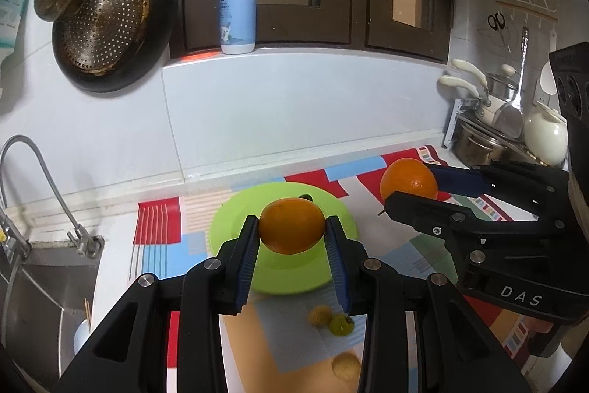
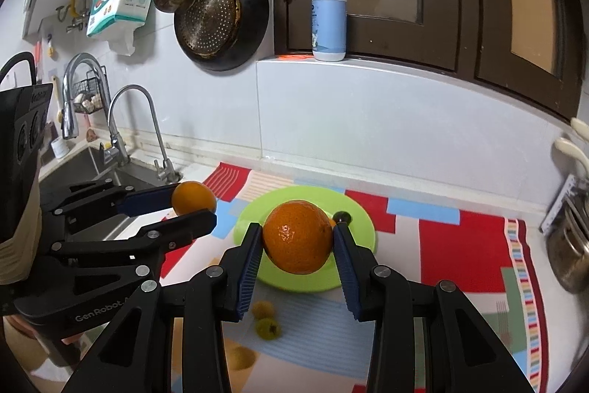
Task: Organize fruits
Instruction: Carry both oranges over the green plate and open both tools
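Observation:
My left gripper [image 1: 291, 227] is shut on an orange [image 1: 292, 225], held in the air above a green plate [image 1: 279, 277] on a patterned mat. My right gripper [image 2: 298, 238] is shut on a second, larger orange [image 2: 298, 237], also lifted over the green plate [image 2: 294, 280]. Each gripper shows in the other's view: the right gripper [image 1: 412, 188] with its orange [image 1: 408, 181] at the right, the left gripper [image 2: 193, 203] with its orange [image 2: 194, 197] at the left. Small yellow fruits [image 1: 331, 319] [image 2: 267, 319] lie on the mat in front of the plate. A small dark fruit [image 2: 343, 217] sits at the plate's far rim.
A steel sink [image 2: 92, 168] with taps [image 2: 129, 120] lies to the left. Pots and utensils [image 1: 508, 131] crowd the right end of the counter. A pump bottle [image 1: 238, 10] stands on the window ledge; pans [image 1: 110, 21] hang on the tiled wall.

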Motion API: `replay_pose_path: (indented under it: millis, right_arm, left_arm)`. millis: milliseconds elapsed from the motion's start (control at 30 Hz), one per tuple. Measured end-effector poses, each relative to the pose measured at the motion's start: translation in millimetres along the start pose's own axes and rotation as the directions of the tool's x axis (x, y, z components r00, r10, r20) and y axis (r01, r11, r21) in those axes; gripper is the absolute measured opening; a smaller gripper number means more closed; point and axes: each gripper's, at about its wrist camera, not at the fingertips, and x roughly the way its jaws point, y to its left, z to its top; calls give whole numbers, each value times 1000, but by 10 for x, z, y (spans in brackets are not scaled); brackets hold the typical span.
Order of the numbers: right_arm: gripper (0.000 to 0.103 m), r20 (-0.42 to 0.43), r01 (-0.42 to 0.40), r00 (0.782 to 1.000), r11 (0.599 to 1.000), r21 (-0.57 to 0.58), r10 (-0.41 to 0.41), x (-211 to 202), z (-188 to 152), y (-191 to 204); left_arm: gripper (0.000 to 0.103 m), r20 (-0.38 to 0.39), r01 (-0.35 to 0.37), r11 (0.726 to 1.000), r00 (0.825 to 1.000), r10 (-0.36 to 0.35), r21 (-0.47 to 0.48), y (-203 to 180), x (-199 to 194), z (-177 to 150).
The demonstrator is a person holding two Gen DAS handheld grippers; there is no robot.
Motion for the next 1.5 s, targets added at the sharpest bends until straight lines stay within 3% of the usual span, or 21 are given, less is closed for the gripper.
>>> replay_pose_path:
  millis: [767,1500]
  right_arm:
    - [40,-116,-44,992,999,22,47,1126,372,-387]
    - [40,-272,-74,959,997,35,81,2212,229,-557]
  left_arm:
    - [36,-70,-3,1000,998,3,2,329,958,327]
    - [36,-212,25,999,977,-31,-29,686,1935,89]
